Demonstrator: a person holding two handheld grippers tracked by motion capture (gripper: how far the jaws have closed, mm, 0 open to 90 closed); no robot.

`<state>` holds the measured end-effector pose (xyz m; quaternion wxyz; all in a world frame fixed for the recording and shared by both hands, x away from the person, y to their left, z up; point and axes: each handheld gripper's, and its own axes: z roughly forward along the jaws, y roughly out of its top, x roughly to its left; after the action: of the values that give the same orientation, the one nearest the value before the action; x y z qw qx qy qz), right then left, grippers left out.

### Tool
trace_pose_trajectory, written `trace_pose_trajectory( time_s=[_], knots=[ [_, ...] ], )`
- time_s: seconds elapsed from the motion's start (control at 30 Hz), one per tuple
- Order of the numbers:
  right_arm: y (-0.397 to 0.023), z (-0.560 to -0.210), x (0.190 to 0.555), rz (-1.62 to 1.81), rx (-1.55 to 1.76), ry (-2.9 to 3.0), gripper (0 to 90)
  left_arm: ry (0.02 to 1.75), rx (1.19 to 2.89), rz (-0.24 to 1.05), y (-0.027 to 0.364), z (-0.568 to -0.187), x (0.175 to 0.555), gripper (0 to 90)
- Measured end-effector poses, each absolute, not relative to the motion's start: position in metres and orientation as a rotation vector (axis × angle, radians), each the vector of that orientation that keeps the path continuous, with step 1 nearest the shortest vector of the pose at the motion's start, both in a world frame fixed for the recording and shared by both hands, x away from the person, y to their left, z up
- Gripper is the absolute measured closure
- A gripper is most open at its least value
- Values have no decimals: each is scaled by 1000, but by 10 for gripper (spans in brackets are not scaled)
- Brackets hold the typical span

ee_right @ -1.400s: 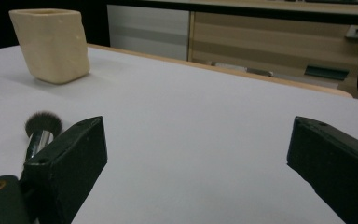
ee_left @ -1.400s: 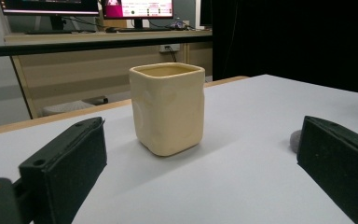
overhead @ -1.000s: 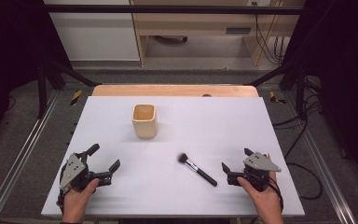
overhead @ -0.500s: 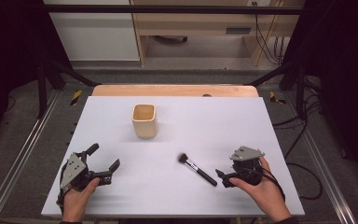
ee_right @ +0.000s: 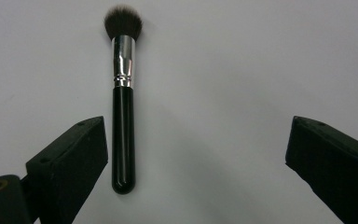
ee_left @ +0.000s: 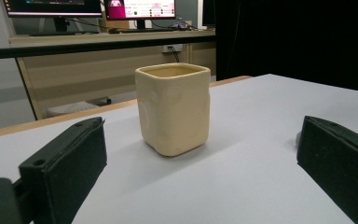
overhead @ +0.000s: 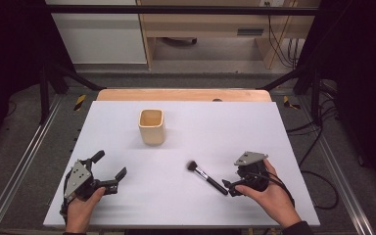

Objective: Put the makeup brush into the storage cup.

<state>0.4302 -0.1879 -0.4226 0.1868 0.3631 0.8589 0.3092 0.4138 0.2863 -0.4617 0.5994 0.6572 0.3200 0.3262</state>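
Note:
A black-handled makeup brush (overhead: 206, 177) with a silver ferrule lies on the white table (overhead: 225, 127), bristles toward the far left. My right gripper (overhead: 232, 178) is tipped down at the handle's near end, open. In the right gripper view the brush (ee_right: 122, 116) lies between the jaws, close to the left jaw, with its bristles pointing away; the right gripper (ee_right: 196, 154) holds nothing. A cream square cup (overhead: 152, 126) stands upright at the table's middle left. My left gripper (overhead: 110, 164) rests at the near left, open and empty, facing the cup (ee_left: 173, 109).
A wooden strip (overhead: 181, 94) runs along the table's far edge. Metal rails (overhead: 24, 161) flank the table on both sides. Cables (overhead: 318, 147) lie on the floor at the right. Desks with monitors (ee_left: 140, 9) stand beyond the table.
My right gripper has moved left toward the brush's handle end and tipped downward over it. The left gripper, the cup and the brush have stayed put.

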Motion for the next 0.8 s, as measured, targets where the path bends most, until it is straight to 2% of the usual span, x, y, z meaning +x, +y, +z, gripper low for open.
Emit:
trace_pose_trajectory(
  time_s=[0.8],
  knots=[
    [-149, -419, 448, 744, 992, 2564, 62, 744, 1511, 757, 288, -460, 413, 12]
  ],
)
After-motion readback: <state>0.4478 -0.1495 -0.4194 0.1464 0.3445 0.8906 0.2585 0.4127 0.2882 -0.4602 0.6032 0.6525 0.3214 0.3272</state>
